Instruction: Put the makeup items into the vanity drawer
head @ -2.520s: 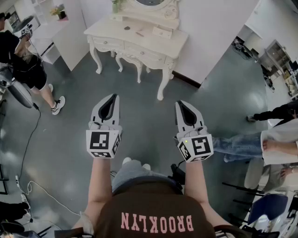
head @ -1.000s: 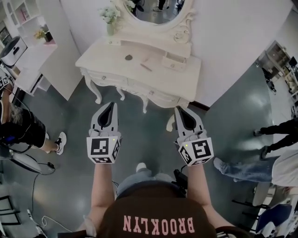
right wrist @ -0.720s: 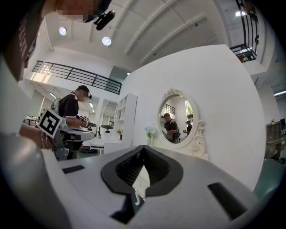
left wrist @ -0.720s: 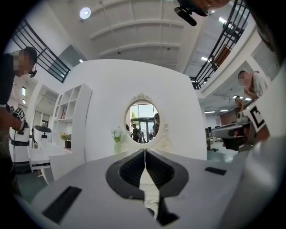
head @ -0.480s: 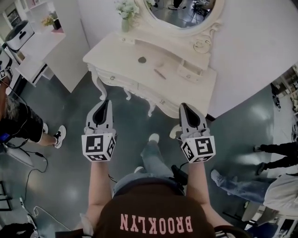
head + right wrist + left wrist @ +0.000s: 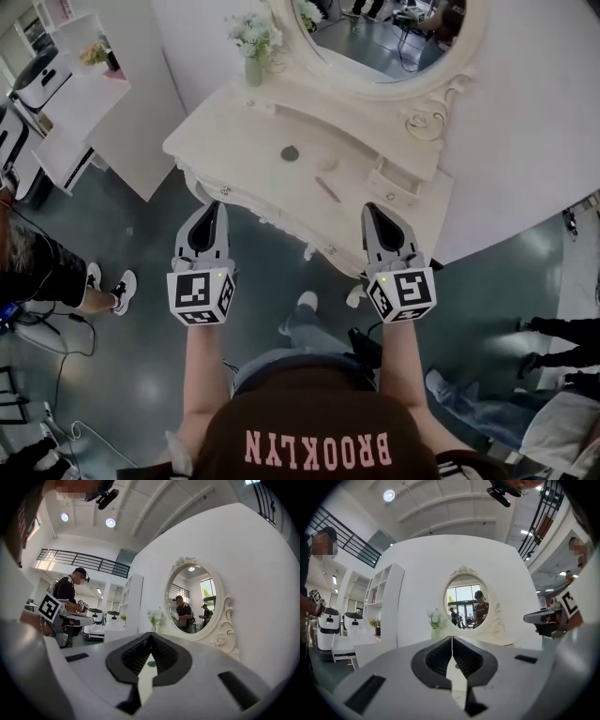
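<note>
The vanity [image 6: 234, 131] is seen nearer than half a second ago, its cream top filling the upper frame. The left gripper [image 6: 214, 210] at 9 o'clock and the right gripper [image 6: 374, 212] at 3 o'clock are held by its front edge, jaws pressed together on nothing. A round dark compact [image 6: 289, 153] lies at 12 o'clock, and a slim brownish stick [image 6: 327, 188] lies apart at 1 o'clock.
</note>
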{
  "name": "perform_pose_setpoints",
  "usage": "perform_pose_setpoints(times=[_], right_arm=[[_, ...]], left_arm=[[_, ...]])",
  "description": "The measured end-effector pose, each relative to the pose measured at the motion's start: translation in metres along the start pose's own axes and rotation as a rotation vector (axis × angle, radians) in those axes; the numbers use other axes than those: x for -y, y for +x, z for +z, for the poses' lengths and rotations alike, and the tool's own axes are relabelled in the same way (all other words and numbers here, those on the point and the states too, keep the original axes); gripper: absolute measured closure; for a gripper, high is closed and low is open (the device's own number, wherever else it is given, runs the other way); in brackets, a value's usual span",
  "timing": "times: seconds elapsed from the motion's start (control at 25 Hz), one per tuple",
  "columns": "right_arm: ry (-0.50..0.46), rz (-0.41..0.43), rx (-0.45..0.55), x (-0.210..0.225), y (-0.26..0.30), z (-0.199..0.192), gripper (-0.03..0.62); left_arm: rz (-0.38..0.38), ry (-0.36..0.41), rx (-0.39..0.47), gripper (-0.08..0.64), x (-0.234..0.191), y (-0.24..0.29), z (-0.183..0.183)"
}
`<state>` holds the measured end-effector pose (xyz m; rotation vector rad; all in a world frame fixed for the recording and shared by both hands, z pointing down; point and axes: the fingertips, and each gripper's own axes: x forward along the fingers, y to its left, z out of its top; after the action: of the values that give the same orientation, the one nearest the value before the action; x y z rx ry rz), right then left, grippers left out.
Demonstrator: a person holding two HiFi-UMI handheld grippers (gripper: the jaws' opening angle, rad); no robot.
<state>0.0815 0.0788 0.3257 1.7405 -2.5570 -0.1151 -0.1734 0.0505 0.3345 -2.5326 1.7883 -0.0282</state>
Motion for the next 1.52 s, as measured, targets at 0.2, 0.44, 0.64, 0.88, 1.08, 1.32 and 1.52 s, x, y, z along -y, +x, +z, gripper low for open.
perform_pose_setpoints(times=[0.2, 0.44, 0.64, 0.88, 1.08, 1.32, 1.52], right_arm=[[0.029, 0.024, -0.024, 0.046, 0.055, -0.010, 0.594], [0.047, 0.052, -0.075, 0.077, 0.103, -0.033, 0.594], [0.080, 0.081, -0.130, 0.084, 0.130, -0.061, 0.594], [0.100, 0.098, -0.216, 0.080, 0.153, -0.097, 0.594], [0.127, 0.100, -0.316, 0.080, 0.168, -0.133, 0.594], [0.153, 0.133, -0.485, 0.064, 0.181, -0.196, 0.594], [0.158, 0.190, -0.643, 0.049, 0.178, -0.242, 0.540]], left_arm=[[0.018, 0.006, -0.024, 0.554, 0.002, 0.065, -0.001], [0.042, 0.000, -0.068, 0.554, 0.000, 0.113, -0.018], [0.059, 0.001, -0.125, 0.554, -0.006, 0.133, -0.037], [0.060, -0.016, -0.198, 0.554, -0.018, 0.150, -0.068], [0.038, -0.039, -0.262, 0.554, -0.025, 0.172, -0.097], [0.004, -0.056, -0.351, 0.554, -0.033, 0.189, -0.139], [-0.002, -0.083, -0.400, 0.554, -0.037, 0.196, -0.165]])
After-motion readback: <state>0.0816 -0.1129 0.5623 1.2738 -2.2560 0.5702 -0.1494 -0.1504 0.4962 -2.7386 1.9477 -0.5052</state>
